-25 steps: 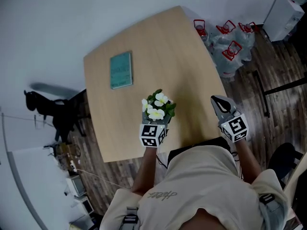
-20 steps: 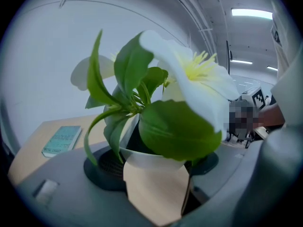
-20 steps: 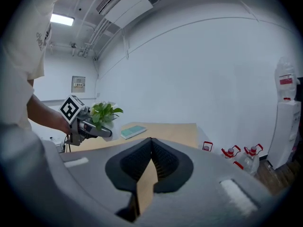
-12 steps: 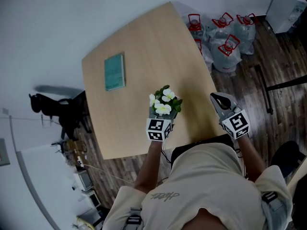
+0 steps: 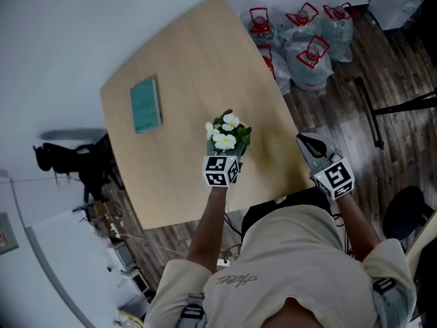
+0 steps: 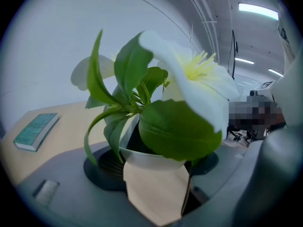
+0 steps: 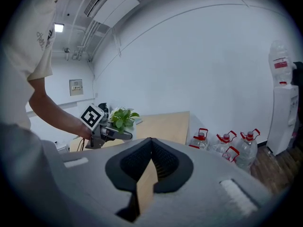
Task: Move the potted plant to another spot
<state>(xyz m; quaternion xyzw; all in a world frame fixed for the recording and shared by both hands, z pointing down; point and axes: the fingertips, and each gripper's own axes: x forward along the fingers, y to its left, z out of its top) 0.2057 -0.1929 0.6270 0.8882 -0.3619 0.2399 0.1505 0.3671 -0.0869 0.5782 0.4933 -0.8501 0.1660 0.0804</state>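
Wood table [image 5: 198,67] | white pot [image 6: 150,161] w/ flowers [image 6: 199,79] | gripped in L claw [image 5: 224,157]

We wear a cream short-sleeved T-shirt [image 5: 293,244] with a small dark script print [image 5: 232,278] on the back. Grey straps [image 5: 186,313] with buckles lie at both shoulders. Our left claw [image 5: 220,156] and right claw [image 5: 307,143] each have a moulded grey shell. Inside the jaws are black ribbed pads [image 7: 165,162], and a small pale rectangular patch [image 7: 235,191] sits on the shell. Behind each claw sits a white cube [image 5: 334,179] printed with black square markers. In the right gripper view our sleeve carries dark lettering [image 7: 43,36].
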